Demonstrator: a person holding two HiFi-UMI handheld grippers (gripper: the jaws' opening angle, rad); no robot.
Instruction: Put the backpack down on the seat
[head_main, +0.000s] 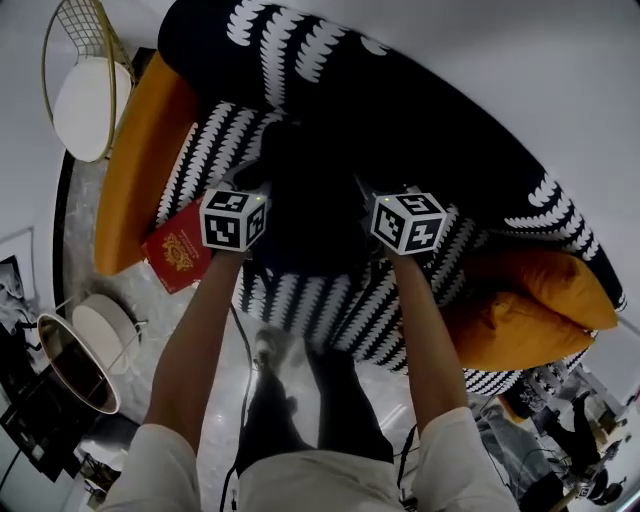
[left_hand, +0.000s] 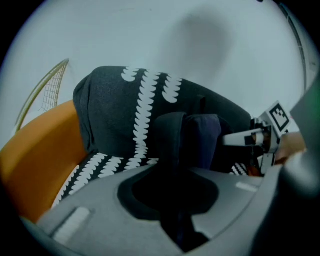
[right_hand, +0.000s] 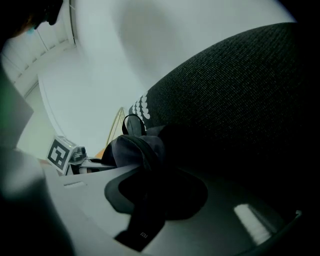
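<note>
A dark backpack (head_main: 312, 190) rests on the seat (head_main: 330, 300) of a black sofa with white scallop print, leaning against its backrest (head_main: 400, 110). My left gripper (head_main: 262, 182) is at the bag's left side and my right gripper (head_main: 365, 192) at its right side. In the left gripper view a dark strap (left_hand: 172, 165) of the backpack (left_hand: 197, 137) runs down through the narrow gap of the left gripper (left_hand: 176, 222). In the right gripper view a strap (right_hand: 145, 215) with a small logo fills the gap of the right gripper (right_hand: 145, 222). The pads themselves are hidden by the straps.
Orange cushions lie at the sofa's left end (head_main: 140, 160) and right end (head_main: 525, 310). A red booklet (head_main: 180, 250) sits at the seat's left front edge. A gold wire chair (head_main: 85, 90) and a round side table (head_main: 75, 360) stand to the left.
</note>
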